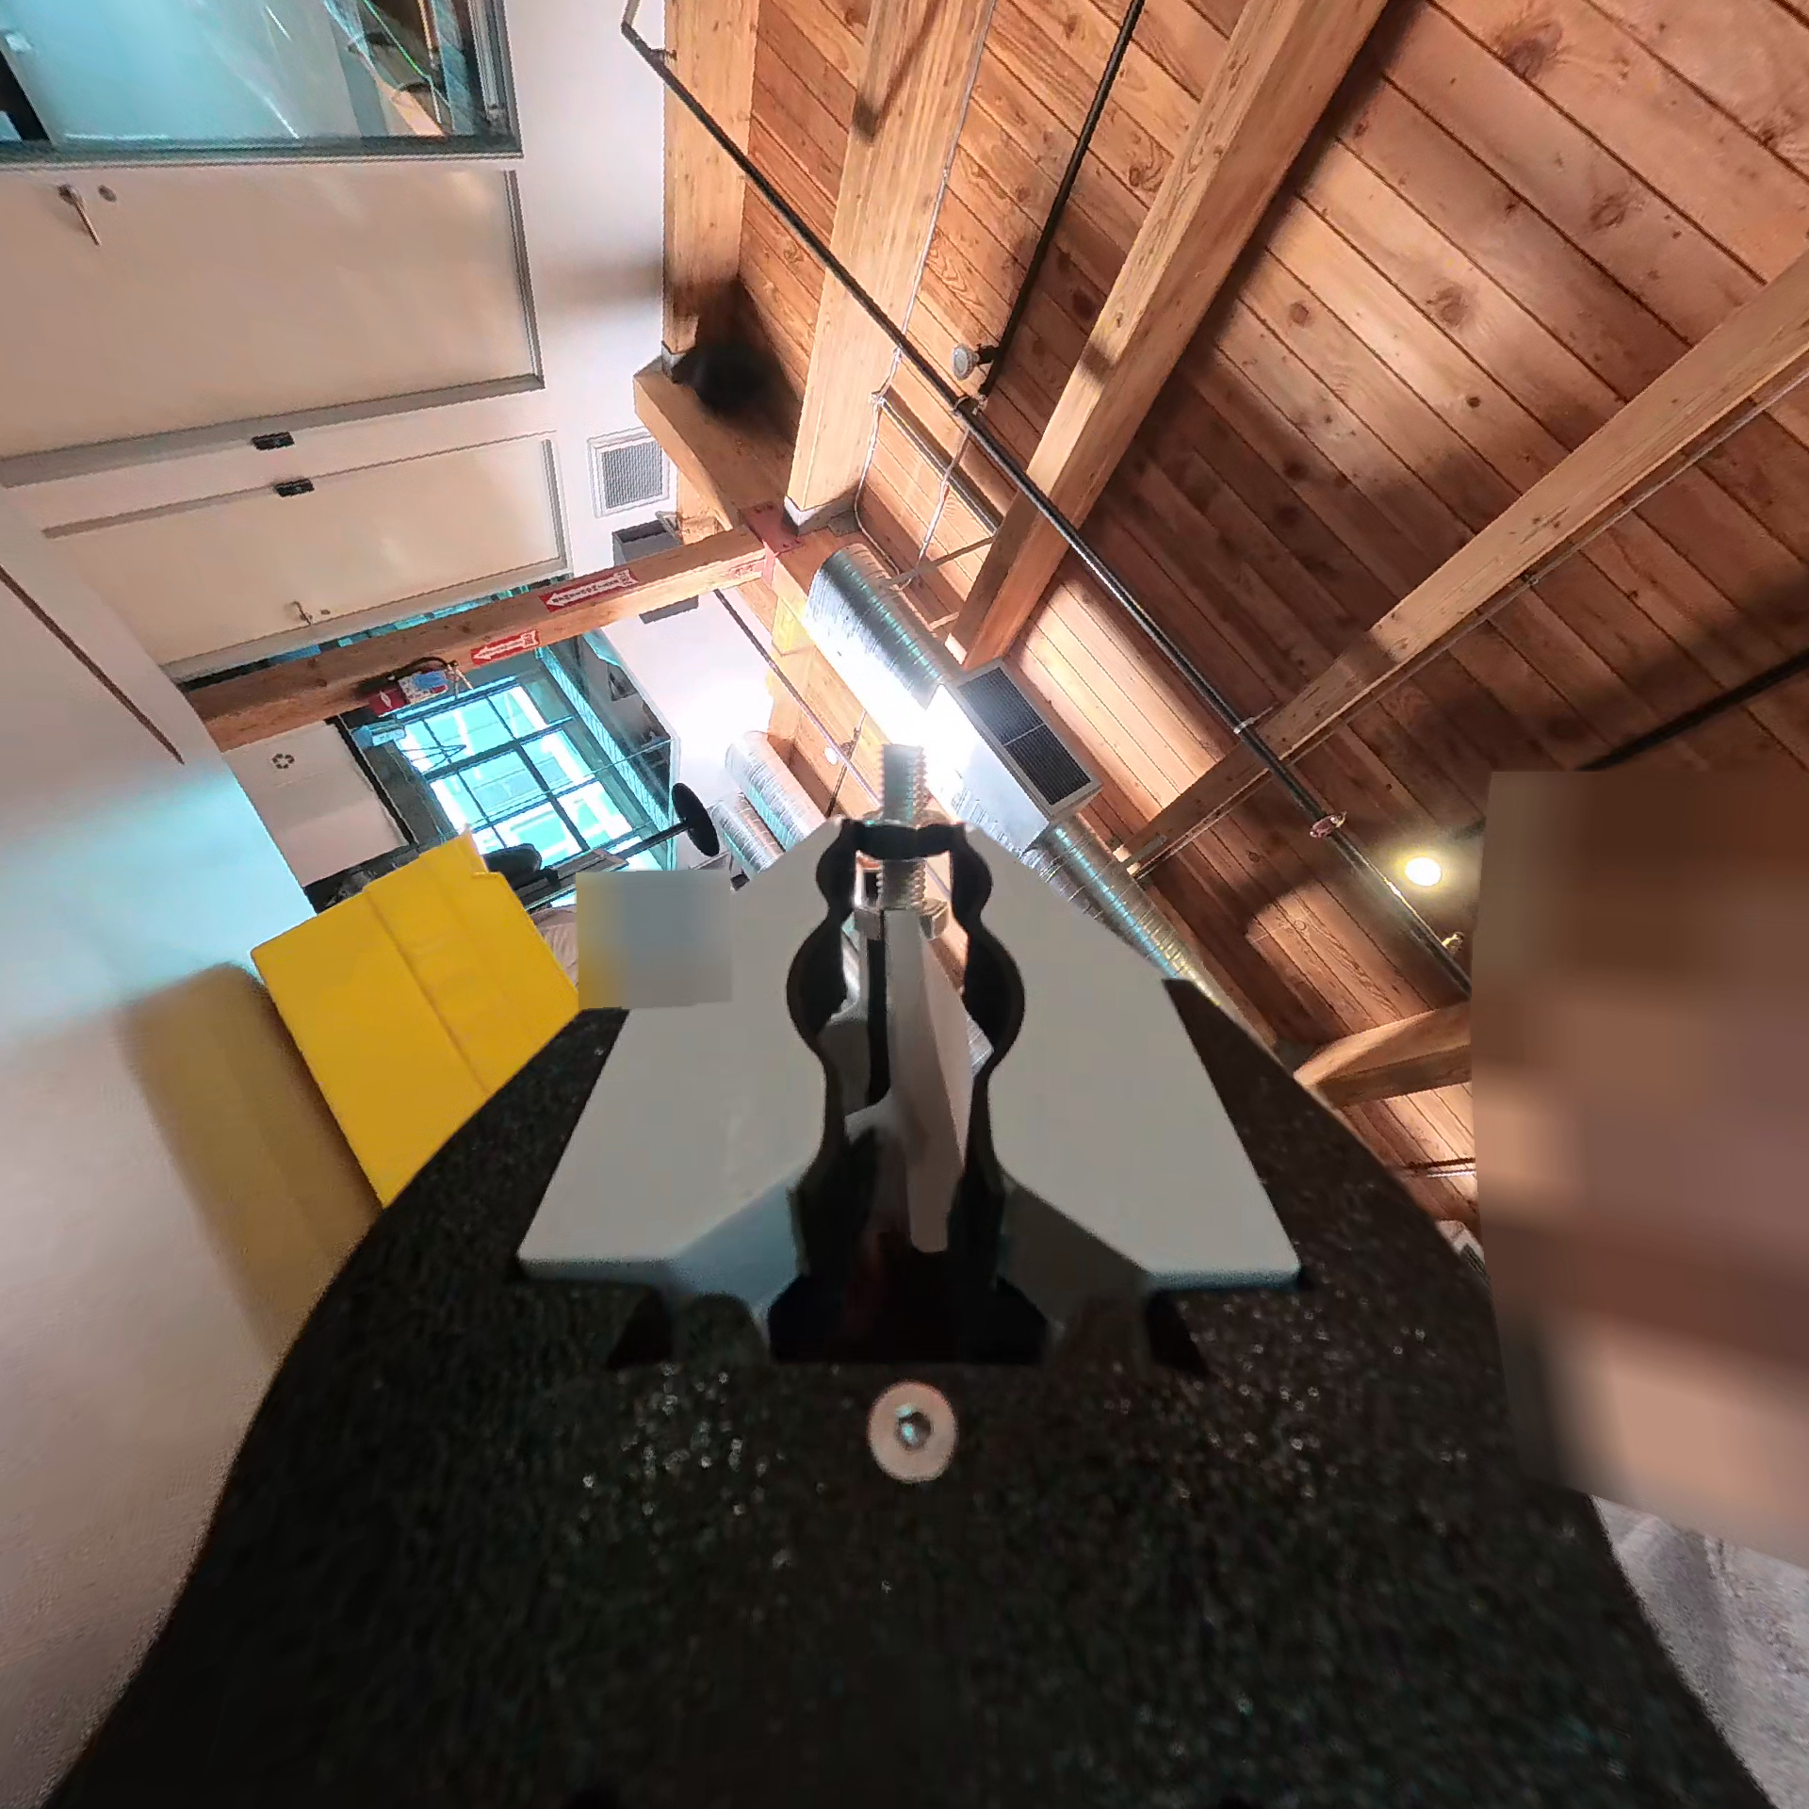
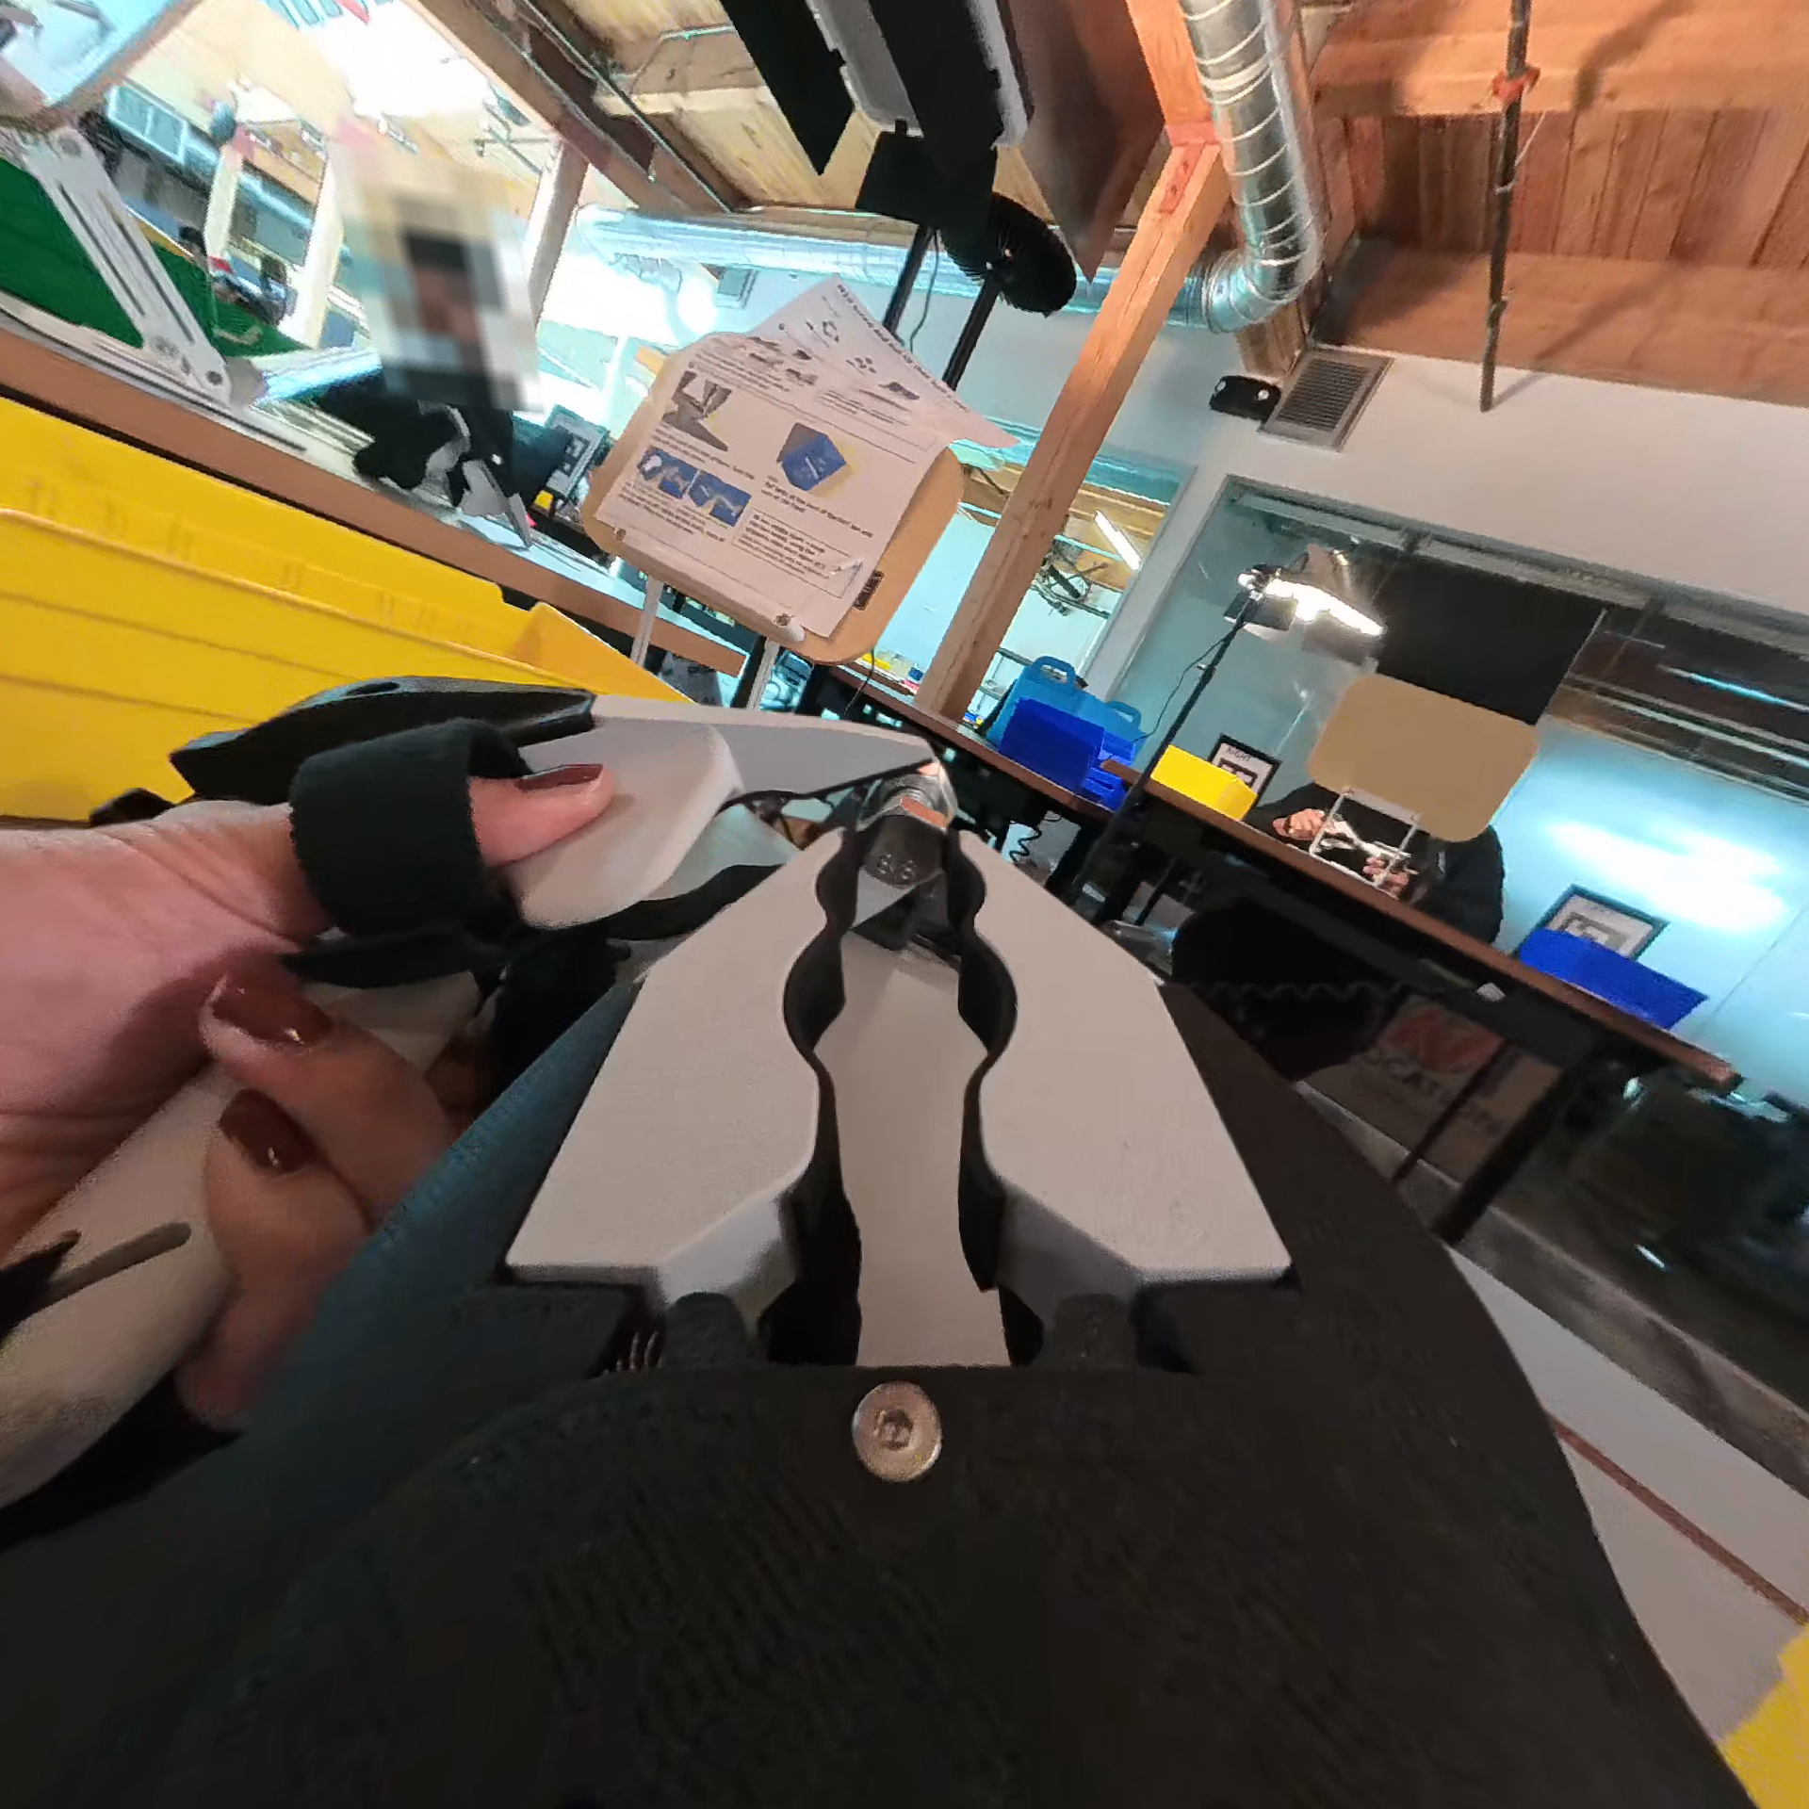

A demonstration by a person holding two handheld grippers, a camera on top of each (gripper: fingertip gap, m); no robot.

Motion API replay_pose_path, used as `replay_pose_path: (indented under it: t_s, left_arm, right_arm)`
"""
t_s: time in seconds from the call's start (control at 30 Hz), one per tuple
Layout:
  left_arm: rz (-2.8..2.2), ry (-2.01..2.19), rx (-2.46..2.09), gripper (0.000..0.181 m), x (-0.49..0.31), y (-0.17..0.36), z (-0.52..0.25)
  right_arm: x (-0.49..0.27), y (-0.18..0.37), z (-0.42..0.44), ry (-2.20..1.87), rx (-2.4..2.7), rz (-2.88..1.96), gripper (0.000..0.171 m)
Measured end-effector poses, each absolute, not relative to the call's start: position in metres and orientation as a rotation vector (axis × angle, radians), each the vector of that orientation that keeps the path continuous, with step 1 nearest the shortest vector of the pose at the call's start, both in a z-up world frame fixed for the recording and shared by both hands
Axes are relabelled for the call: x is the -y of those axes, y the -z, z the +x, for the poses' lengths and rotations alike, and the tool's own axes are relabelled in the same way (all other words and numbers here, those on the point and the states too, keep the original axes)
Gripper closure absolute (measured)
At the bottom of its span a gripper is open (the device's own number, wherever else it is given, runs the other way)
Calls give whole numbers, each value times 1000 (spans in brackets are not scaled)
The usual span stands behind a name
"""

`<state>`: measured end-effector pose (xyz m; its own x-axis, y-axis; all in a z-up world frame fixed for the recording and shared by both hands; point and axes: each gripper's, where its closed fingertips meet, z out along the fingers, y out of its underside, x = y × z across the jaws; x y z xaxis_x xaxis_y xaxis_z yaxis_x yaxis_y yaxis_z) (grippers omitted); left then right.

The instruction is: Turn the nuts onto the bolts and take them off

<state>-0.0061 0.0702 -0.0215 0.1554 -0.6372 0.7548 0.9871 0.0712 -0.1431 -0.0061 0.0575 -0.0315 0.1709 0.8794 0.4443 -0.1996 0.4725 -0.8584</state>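
Shiny threaded metal bolt [image 1: 903, 812], matt plastic tongs [image 1: 905, 842].

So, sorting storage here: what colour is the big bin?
Yellow bin, clearest in the right wrist view.

Silver threaded bolt [image 1: 897, 783], silver nut [image 1: 899, 920], grey tongs [image 1: 905, 842] with black lining, yellow bin [image 2: 196, 607], dark red nails

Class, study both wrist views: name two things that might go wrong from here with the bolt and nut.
1. The left gripper pinches the bolt only at its fingertips; twisting might make it slip out.
2. The nut sits behind the fingertips, hard to reach, and the right gripper crowds the bolt head.
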Motion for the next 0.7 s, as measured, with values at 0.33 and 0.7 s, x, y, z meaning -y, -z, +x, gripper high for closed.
replay_pose_path:
  t_s: [0.33, 0.7]
  left_arm:
    - [-990, 1053, 440, 132, -61, 26, -14]
    - [-1522, -246, -753, 96, -53, 104, -3]
  right_arm:
    - [-77, 41, -5, -1217, 1182, -942, 155]
    - [-69, 86, -6, -1301, 1526, -986, 156]
